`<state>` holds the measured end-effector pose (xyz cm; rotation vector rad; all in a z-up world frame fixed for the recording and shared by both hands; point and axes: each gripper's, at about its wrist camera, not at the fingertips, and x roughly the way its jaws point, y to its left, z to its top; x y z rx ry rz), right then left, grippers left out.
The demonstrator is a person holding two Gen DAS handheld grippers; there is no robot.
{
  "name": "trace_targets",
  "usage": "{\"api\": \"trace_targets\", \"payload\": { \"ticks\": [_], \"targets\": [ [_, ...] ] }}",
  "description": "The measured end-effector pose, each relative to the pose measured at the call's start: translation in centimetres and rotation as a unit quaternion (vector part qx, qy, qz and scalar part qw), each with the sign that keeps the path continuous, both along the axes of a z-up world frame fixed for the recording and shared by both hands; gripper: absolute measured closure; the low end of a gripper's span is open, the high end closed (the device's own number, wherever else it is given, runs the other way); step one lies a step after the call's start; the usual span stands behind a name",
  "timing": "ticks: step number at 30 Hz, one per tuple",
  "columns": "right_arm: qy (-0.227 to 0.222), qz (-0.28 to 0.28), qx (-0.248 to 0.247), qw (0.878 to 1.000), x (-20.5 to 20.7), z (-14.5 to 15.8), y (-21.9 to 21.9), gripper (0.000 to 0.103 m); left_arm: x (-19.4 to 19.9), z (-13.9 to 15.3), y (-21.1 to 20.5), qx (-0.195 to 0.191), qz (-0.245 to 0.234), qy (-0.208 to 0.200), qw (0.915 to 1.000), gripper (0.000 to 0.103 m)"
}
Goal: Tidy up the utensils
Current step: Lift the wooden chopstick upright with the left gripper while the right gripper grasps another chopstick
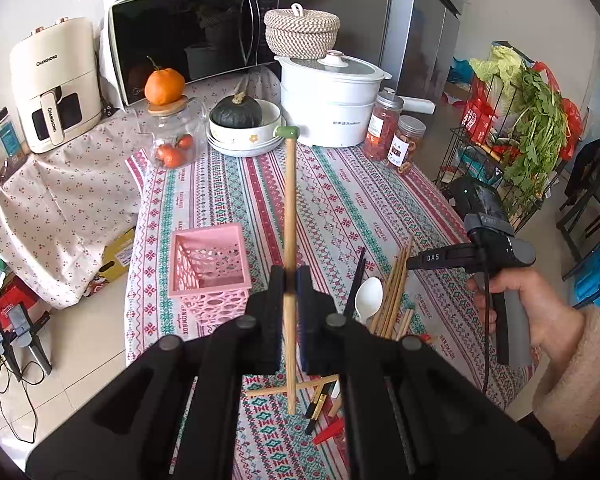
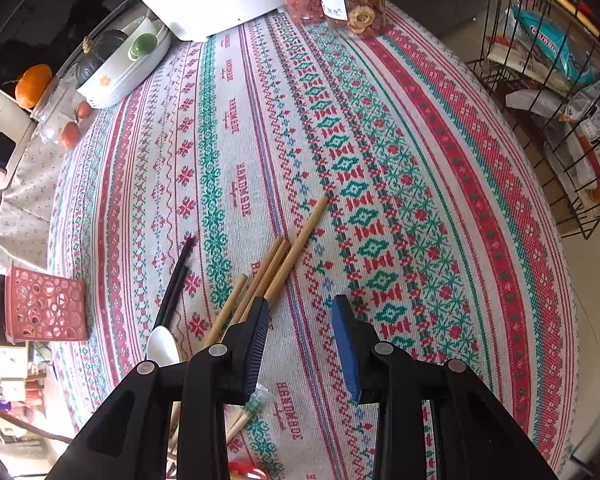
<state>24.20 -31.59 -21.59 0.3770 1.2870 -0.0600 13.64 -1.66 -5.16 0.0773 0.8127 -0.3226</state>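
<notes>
My left gripper (image 1: 291, 280) is shut on a long wooden-handled utensil with a green end (image 1: 289, 216), holding it upright above the table. The pink perforated basket (image 1: 210, 268) stands just left of it and also shows in the right wrist view (image 2: 44, 306). My right gripper (image 2: 300, 312) is open and empty, low over the cloth beside a pile of wooden chopsticks (image 2: 284, 256), black chopsticks (image 2: 176, 284) and a white spoon (image 2: 162, 346). The same pile (image 1: 392, 292) lies right of my left gripper, with the right gripper (image 1: 416, 260) above it.
A white cooker (image 1: 328, 100), jars of dried food (image 1: 396, 136), a bowl holding a squash (image 1: 240, 120), a glass jar with an orange (image 1: 172, 128), a microwave (image 1: 192, 36) and an air fryer (image 1: 56, 84) crowd the table's back. A wire rack of vegetables (image 1: 512, 136) stands right.
</notes>
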Motion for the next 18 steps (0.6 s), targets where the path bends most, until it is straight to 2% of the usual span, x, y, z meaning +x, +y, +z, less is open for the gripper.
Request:
{"api": "trace_targets", "payload": {
  "ticks": [1,6,8,13,14,18],
  "targets": [
    [0.003,0.001,-0.002,1.0,0.3,-0.1,0.4,0.079,-0.2,-0.1,0.1,0.001,0.0,0.001,1.0,0.096],
    [0.022,-0.012,-0.013,1.0,0.8,-0.1,1.7,0.08,-1.0,-0.8,1.1,0.0,-0.006,0.006,1.0,0.096],
    [0.034,-0.018,-0.004,0.999,1.1,-0.2,2.0,0.084,-1.3,-0.9,1.5,-0.001,-0.006,0.007,1.0,0.096],
    [0.056,-0.031,-0.024,0.998,1.4,-0.2,2.7,0.085,-1.6,-0.7,2.4,-0.005,-0.003,0.008,1.0,0.096],
    [0.068,-0.032,-0.036,0.997,1.4,-0.4,2.9,0.09,-1.6,-0.6,2.5,-0.005,-0.002,0.007,1.0,0.096],
    [0.068,-0.019,-0.083,0.994,2.2,-0.7,4.8,0.089,-1.6,-0.5,2.9,-0.005,0.006,0.002,1.0,0.096]
  ]
}}
